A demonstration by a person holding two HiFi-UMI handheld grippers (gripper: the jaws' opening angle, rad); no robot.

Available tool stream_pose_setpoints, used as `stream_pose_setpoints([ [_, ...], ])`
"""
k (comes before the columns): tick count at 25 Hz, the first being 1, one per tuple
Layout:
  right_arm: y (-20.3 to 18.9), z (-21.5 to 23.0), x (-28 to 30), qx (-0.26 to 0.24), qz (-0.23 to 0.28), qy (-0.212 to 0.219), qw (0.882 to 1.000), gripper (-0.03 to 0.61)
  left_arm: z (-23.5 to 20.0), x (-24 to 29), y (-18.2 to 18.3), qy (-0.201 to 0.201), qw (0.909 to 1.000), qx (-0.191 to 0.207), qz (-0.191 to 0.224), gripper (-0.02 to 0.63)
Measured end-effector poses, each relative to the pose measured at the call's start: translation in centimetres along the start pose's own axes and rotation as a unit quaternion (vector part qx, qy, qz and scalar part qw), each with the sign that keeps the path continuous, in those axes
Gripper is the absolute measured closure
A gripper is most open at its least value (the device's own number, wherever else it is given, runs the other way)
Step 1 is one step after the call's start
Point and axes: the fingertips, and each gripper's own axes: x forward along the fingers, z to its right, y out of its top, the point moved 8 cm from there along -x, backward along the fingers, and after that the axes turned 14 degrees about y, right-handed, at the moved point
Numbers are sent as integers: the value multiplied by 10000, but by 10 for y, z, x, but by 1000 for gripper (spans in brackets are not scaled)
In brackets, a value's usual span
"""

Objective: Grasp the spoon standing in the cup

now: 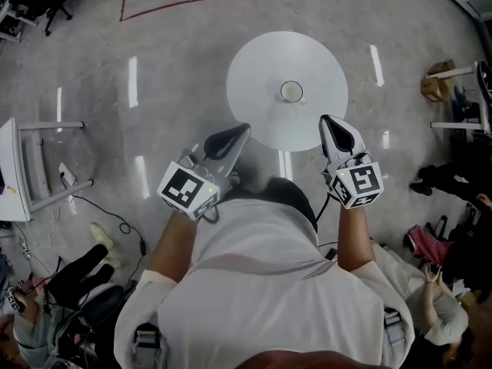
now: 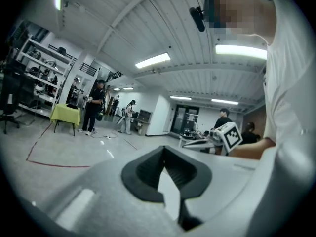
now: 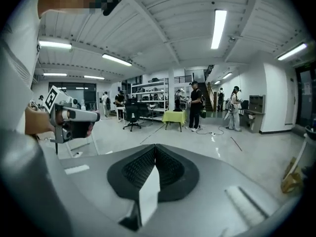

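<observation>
A small cup [image 1: 291,91] stands at the middle of a round white table [image 1: 254,68] in the head view. The spoon in it is too small to make out from straight above. My left gripper [image 1: 237,131] is raised near the table's near-left edge, jaws together and holding nothing. My right gripper [image 1: 331,124] hangs over the near-right edge, also shut and empty. Both stay well short of the cup. The left gripper view shows its jaws [image 2: 164,149] closed against the room, and the right gripper view shows the same [image 3: 155,147]. Neither gripper view shows the cup.
A white chair [image 1: 23,167] stands at the left, with a cable [image 1: 115,221] on the floor beside it. Red tape [image 1: 184,2] marks the floor beyond the table. People sit at the lower left and right, and bags [image 1: 427,244] lie at the right.
</observation>
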Motion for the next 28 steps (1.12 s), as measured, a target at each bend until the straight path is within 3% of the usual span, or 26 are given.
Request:
stream_pose_setpoints([
  [4,-7,14,29,-174,-579,-213,9979,564,-20,16,-6,-78,9998,-121,-143,612],
  [7,-27,31,48,-214,-1260,-158,9917,493,-21,30,-8,-26,9995,-170,-251,612],
  [10,-56,45,80,-441,-2006,34,9787,447,-26,39,-12,99,9992,-224,-326,612],
  [17,-109,70,139,-1336,-3040,8,9433,456,-25,46,-23,565,9963,-337,-556,612],
  [22,-139,76,161,-1594,-3415,65,9262,456,-22,38,-21,915,9936,-395,-522,612],
  [25,-151,76,173,-1600,-3511,67,9225,457,-29,26,-24,1106,9914,-425,-553,612],
  [28,-156,74,184,-1587,-3522,41,9224,498,-40,17,-31,1194,9900,-469,-587,612],
])
